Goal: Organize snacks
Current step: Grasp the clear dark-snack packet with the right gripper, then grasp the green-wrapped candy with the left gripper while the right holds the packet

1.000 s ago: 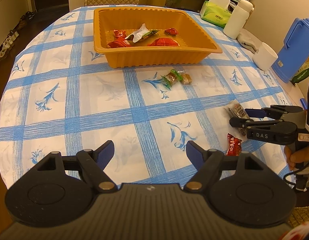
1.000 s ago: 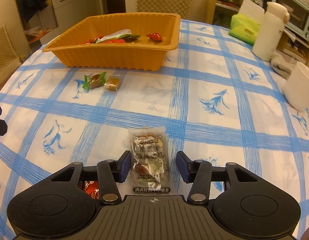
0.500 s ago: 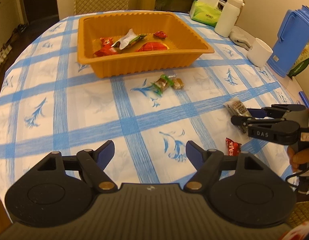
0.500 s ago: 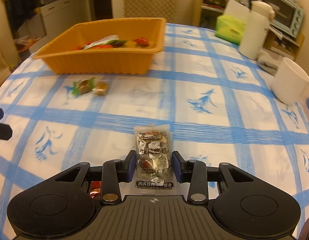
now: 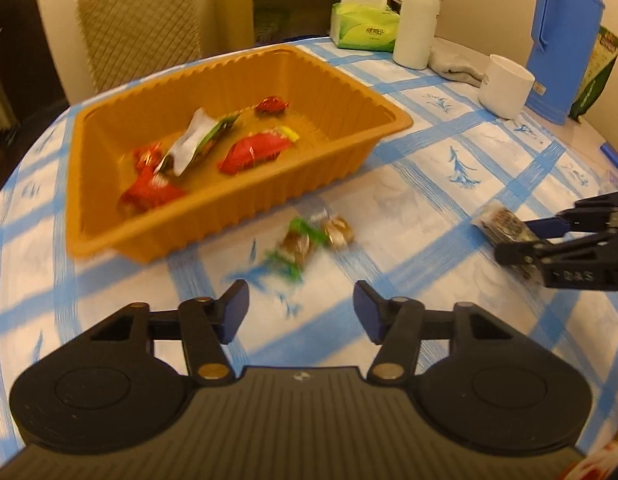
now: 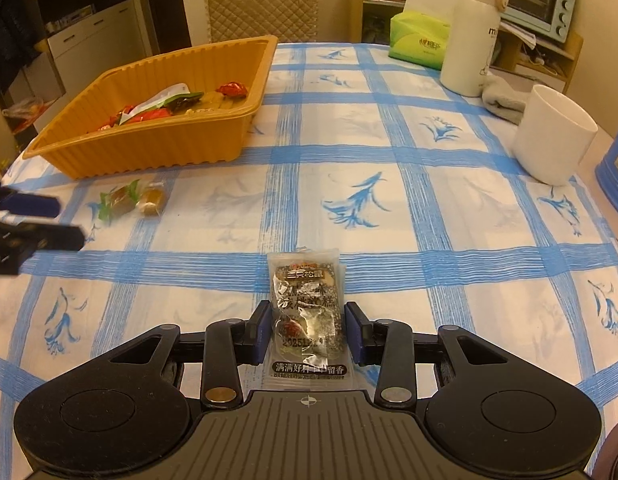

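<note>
Right jaws around packet (image 6: 307,312) (candies (image 6: 133,198) nearby)

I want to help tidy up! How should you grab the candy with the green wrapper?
Pinch the green-wrapped candy across its plump middle from straight above; the twisted ends are thin and floppy. Keep the fingers off the brown candy close beside it, near the orange tray.

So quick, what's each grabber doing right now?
Left gripper: open, jaws just been closing, nothing between them; two candies lie ahead.
Right gripper: shut on the clear snack packet.
</note>
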{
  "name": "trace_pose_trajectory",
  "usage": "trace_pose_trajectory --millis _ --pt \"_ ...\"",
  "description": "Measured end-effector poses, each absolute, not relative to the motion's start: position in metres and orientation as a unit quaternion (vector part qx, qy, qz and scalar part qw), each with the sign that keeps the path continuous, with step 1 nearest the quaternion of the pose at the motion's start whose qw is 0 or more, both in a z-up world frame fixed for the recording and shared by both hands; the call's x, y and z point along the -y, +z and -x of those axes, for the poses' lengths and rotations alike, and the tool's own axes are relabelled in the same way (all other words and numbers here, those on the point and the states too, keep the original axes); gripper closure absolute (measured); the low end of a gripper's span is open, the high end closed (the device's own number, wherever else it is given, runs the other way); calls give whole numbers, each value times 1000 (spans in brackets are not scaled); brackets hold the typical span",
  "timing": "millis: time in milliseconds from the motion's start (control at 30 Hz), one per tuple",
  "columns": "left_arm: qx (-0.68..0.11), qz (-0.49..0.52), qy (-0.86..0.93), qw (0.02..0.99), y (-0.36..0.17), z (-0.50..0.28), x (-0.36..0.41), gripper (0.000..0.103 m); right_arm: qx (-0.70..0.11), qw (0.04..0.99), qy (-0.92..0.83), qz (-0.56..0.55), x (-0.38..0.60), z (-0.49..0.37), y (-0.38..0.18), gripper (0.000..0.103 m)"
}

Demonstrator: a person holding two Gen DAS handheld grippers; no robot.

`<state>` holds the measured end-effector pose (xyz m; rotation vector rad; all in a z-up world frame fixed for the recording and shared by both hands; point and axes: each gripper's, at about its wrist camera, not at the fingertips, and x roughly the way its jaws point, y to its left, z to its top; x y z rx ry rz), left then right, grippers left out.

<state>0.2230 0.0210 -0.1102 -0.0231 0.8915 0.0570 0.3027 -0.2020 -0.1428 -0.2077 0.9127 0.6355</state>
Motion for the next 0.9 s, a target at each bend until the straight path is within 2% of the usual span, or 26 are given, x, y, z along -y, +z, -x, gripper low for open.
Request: trace_pose_trajectory --millis 133,467,900 --pt "-434 -8 23 901 -115 -244 -24 60 -434 844 301 90 204 -303 -143 64" --pt "-456 -15 10 890 -127 -270 -30 72 -437 844 300 80 205 -305 -143 64" --pt "-473 -4 0 881 -130 -274 -27 80 -436 845 299 86 204 -305 -142 64"
